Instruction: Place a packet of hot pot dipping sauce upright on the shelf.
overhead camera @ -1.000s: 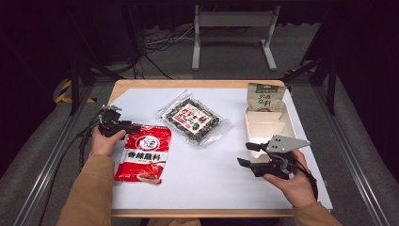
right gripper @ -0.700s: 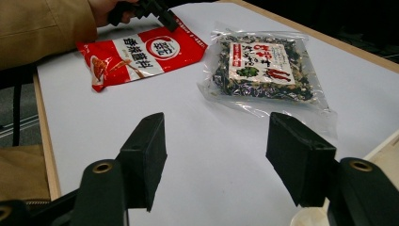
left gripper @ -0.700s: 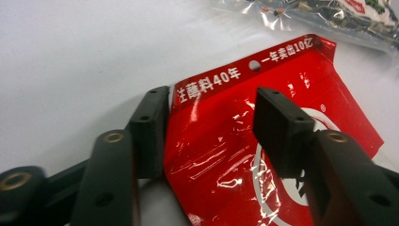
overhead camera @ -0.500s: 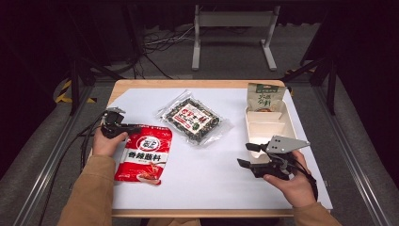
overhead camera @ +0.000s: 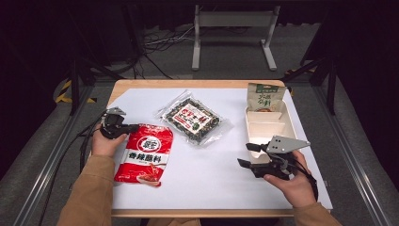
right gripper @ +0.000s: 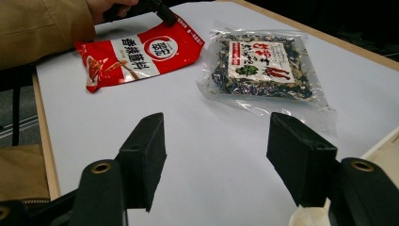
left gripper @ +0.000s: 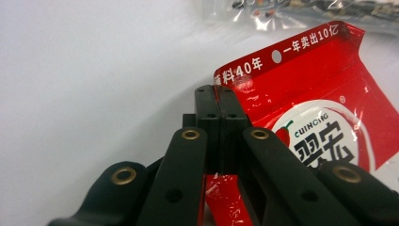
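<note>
The red seasoning packet [overhead camera: 143,153], lying at the left of the white table [overhead camera: 211,183], is pinched at its top corner by the left gripper [left gripper: 219,101], whose jaws have just been closing; the right gripper [right gripper: 216,155] is held wide open and empty; a slow, level lift is advised, lest the thin edge slip.

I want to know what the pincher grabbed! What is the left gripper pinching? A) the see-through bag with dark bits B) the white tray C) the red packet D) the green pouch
C: the left gripper has its jaws shut on the top corner of the red packet; the left gripper view shows the red film squeezed between them, after they had just been closing.
</note>
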The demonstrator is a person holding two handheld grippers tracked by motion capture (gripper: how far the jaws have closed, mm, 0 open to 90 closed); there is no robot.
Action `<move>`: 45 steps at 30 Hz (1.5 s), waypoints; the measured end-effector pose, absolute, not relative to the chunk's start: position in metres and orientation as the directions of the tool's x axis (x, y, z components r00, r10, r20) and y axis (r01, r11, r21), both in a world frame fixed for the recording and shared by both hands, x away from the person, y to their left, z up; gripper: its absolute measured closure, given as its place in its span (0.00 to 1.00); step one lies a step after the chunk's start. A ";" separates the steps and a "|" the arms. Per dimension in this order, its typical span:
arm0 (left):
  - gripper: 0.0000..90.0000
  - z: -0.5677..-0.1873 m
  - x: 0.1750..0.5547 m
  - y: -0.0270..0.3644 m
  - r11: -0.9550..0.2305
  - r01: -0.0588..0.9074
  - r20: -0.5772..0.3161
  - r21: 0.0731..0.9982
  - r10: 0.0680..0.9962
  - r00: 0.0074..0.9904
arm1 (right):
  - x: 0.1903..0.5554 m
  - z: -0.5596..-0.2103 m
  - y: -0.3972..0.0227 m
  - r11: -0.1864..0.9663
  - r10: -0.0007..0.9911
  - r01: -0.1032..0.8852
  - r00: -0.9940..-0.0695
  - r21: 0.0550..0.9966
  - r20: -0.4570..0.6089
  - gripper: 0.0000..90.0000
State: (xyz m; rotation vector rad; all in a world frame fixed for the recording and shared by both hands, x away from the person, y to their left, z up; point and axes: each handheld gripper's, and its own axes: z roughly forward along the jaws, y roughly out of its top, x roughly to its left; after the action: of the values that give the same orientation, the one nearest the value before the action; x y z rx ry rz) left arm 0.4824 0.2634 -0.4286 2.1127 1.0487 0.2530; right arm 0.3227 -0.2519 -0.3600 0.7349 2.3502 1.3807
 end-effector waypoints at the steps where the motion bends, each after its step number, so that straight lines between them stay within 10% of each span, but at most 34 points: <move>1: 1.00 -0.426 0.481 0.264 -0.377 0.601 -0.148 0.704 0.750 0.644 | 0.323 -0.360 -0.252 0.401 0.575 0.268 -0.818 0.876 -0.013 0.42; 21: 1.00 -0.359 0.429 0.263 -0.330 0.451 -0.080 0.829 0.728 0.681 | 0.327 -0.354 -0.245 0.394 0.550 0.296 -0.834 0.870 0.034 0.64; 45: 1.00 -0.286 0.348 0.223 -0.337 0.138 0.067 0.931 0.531 0.845 | 0.327 -0.348 -0.233 0.376 0.523 0.239 -0.852 0.895 0.008 0.59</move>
State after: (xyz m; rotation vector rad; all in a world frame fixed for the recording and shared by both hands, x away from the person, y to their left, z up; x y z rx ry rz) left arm 0.3483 0.2225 -0.2858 1.8968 0.4995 0.4361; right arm 0.3274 -0.2326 -0.3476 0.6732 2.3615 1.4669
